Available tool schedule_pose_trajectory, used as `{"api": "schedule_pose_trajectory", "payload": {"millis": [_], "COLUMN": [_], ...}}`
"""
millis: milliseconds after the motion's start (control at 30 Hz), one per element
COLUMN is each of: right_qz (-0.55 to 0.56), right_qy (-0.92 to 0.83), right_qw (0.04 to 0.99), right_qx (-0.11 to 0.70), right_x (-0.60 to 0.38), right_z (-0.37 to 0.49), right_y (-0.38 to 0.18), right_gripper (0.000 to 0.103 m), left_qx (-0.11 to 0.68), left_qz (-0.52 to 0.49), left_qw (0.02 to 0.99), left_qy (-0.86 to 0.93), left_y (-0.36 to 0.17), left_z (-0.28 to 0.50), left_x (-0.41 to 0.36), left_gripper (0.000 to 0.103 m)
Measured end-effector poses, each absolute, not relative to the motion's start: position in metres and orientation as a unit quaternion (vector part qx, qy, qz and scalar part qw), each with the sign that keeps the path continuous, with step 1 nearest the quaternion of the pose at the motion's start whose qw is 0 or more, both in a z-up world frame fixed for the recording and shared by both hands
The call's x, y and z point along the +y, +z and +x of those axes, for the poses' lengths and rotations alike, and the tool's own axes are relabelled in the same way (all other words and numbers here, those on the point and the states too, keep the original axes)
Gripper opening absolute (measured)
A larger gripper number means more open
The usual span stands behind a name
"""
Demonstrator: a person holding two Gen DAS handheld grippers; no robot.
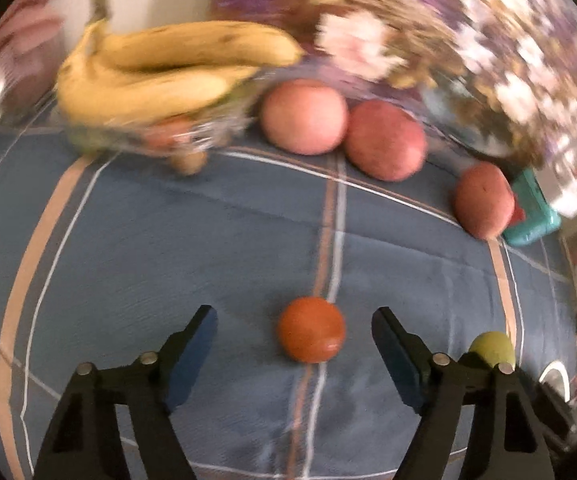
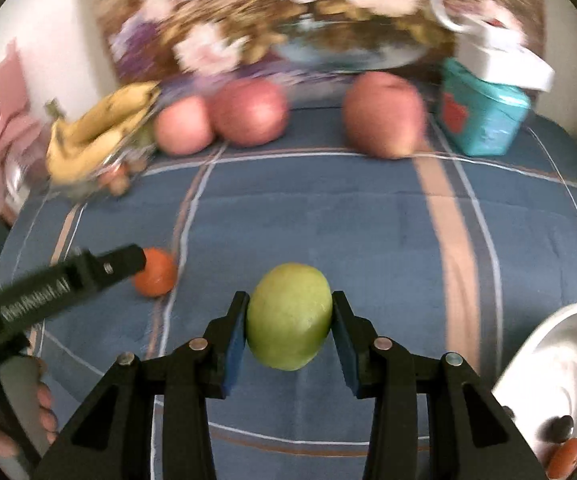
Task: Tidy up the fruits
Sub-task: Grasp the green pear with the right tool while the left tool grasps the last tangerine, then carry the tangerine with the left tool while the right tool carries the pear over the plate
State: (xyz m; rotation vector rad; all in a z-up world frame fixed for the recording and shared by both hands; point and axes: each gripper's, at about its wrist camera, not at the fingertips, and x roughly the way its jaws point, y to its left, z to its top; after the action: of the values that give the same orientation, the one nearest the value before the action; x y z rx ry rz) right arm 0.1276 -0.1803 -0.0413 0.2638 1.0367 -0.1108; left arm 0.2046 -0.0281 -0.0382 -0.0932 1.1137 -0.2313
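My right gripper (image 2: 289,320) is shut on a green fruit (image 2: 289,316) and holds it over the blue checked cloth (image 2: 328,220). The green fruit also shows in the left wrist view (image 1: 492,348), behind my right finger. My left gripper (image 1: 294,338) is open, its jaws on either side of a small orange fruit (image 1: 311,329) lying on the cloth, apart from it. The left gripper shows in the right wrist view (image 2: 88,276), in front of the orange fruit (image 2: 156,272). Three red apples (image 1: 303,116) (image 1: 386,140) (image 1: 484,199) lie at the back.
A glass bowl (image 1: 192,132) at the back left holds bananas (image 1: 160,68) and small fruit. A teal box (image 2: 482,116) with a white box on top stands at the back right. A white plate (image 2: 560,360) with small fruit is at the near right. A floral cushion (image 2: 248,20) lies behind.
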Motion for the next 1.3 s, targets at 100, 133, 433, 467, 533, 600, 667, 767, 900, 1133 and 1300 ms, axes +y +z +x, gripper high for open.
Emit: {"api": "schedule_pose_trajectory", "payload": {"millis": [100,133,433,467,533,600,667,767,900,1133,1300], "right_qz": [0.14,0.145,0.154,0.152,0.147,0.135,0.121,0.111,0.109,0.103,0.123], "right_qy": [-0.059,-0.06,-0.058,-0.057,-0.059,-0.058,-0.058,-0.055,-0.049,-0.041,-0.042], "right_qw": [0.857,0.856,0.854,0.854,0.852,0.85,0.848,0.848,0.848,0.856,0.853], "right_qx": [0.492,0.492,0.494,0.495,0.499,0.505,0.512,0.516,0.515,0.505,0.506], "right_x": [-0.189,-0.194,-0.193,-0.193,-0.19,-0.185,-0.181,-0.175,-0.169,-0.161,-0.167], "right_z": [0.129,0.126,0.125,0.125,0.122,0.118,0.111,0.097,0.076,0.041,0.02], "right_y": [-0.042,-0.043,-0.044,-0.043,-0.042,-0.041,-0.04,-0.036,-0.026,-0.007,-0.005], "right_gripper": [0.042,0.042,0.042,0.042,0.042,0.042,0.042,0.042,0.042,0.042,0.042], "left_qx": [0.531,0.534,0.534,0.534,0.54,0.547,0.552,0.559,0.559,0.552,0.546], "left_qz": [-0.021,-0.018,-0.054,-0.061,-0.076,-0.086,-0.083,-0.08,-0.063,-0.046,-0.041], "left_qw": [0.84,0.838,0.838,0.837,0.833,0.828,0.825,0.821,0.823,0.826,0.829], "left_qy": [-0.112,-0.111,-0.102,-0.1,-0.096,-0.091,-0.088,-0.084,-0.081,-0.103,-0.109], "left_y": [-0.044,-0.046,-0.037,-0.035,-0.03,-0.026,-0.022,-0.017,-0.007,0.006,0.012], "left_z": [0.206,0.206,0.204,0.204,0.198,0.189,0.179,0.163,0.136,0.108,0.091], "left_x": [-0.04,-0.041,-0.025,-0.022,-0.017,-0.012,-0.012,-0.008,-0.008,-0.026,-0.037], "left_gripper": [0.059,0.055,0.038,0.038,0.038,0.038,0.038,0.038,0.038,0.038,0.038]}}
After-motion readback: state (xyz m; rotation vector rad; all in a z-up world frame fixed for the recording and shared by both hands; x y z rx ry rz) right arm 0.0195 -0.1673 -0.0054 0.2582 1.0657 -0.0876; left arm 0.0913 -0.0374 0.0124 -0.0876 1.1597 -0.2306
